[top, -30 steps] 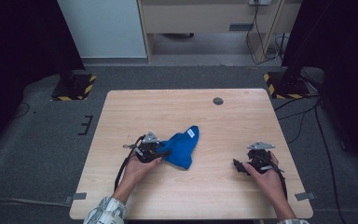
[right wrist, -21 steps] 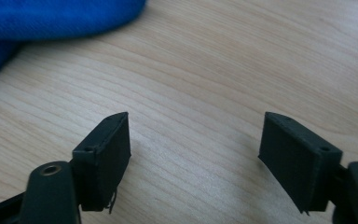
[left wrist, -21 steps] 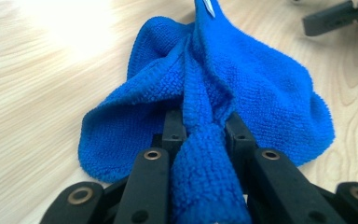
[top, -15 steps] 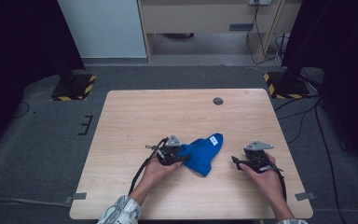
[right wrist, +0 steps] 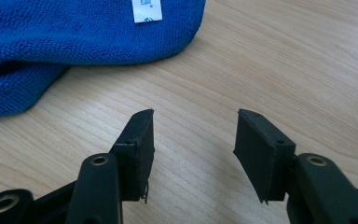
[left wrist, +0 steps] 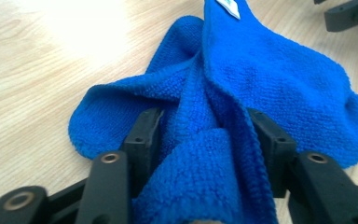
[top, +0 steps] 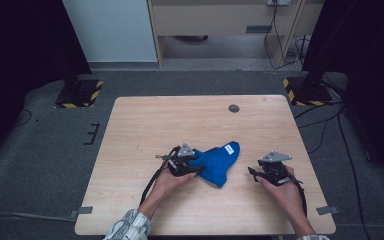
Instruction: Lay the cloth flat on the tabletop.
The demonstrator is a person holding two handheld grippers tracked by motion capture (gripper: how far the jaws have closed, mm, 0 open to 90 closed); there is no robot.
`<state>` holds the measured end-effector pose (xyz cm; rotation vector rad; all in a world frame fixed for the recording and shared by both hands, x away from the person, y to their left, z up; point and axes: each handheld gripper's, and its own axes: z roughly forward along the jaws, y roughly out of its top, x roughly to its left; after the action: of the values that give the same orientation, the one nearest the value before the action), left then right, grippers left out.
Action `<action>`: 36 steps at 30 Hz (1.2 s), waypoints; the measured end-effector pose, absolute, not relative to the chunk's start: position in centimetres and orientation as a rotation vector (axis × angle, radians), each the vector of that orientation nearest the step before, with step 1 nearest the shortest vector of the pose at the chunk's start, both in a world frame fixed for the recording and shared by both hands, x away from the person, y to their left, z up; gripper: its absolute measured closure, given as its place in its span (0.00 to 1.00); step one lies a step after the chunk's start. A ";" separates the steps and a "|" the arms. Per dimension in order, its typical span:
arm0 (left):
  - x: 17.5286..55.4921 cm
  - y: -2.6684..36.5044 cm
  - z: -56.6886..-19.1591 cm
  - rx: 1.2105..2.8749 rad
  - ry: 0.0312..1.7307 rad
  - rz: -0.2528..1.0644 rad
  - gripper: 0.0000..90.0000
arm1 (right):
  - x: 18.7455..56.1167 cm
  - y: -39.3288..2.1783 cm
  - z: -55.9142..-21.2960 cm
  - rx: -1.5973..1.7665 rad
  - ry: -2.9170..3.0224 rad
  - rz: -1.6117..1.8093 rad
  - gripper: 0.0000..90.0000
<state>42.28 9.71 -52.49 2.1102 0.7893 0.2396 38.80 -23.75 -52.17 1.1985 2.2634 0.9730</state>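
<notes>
A person sits at the near edge of a light wooden table (top: 145,125), holding a two-jaw gripper in each hand. A blue microfibre cloth (top: 219,162) lies bunched on the near half of the table, a little right of centre, between the two hands. It is not spread flat: it sits in loose folds, with one corner pointing far and right, and a small white label (right wrist: 147,10) shows near its edge.

The left gripper (top: 196,169) is at the cloth's left end. In the left gripper view a thick fold of the cloth rises between the jaws, which have just been opening and now stand partway apart; the fabric lies against their inner faces, so whether they grip it or merely cradle it I cannot tell.

The right gripper (top: 252,172) rests near the cloth's right side but apart from it. Its jaws have just been closing to a middling gap, with bare wood and nothing else between them.

A small dark round hole (top: 234,108) sits near the table's far edge.

Judging by this, the cloth has been brought toward the middle, but any spreading or folding is not yet done.
</notes>
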 end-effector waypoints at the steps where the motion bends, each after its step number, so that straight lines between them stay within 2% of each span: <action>1: 42.3 9.7 -52.5 2.111 0.794 0.245 0.51 | 38.8 -23.8 -52.2 1.203 2.261 0.980 0.49; 11: 42.2 10.5 -51.3 2.049 0.851 0.276 0.26 | 38.8 -23.5 -52.1 1.206 2.248 0.976 0.31; 19: 41.2 11.7 -49.5 1.996 0.837 0.288 0.10 | 38.6 -23.5 -51.1 1.200 2.195 1.016 0.24; 32: 39.7 15.7 -48.5 1.963 0.858 0.374 0.09 | 40.9 -20.0 -49.1 1.085 2.201 1.086 0.17; 34: 39.4 16.0 -48.5 1.959 0.870 0.373 0.09 | 41.5 -19.5 -48.9 1.081 2.202 1.090 0.18; 36: 39.1 16.2 -48.5 1.964 0.871 0.380 0.10 | 42.2 -19.2 -48.7 1.080 2.192 1.098 0.23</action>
<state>39.08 16.19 -48.54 1.9640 0.8707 0.3795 42.21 -19.22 -48.69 1.0805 2.1916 1.0976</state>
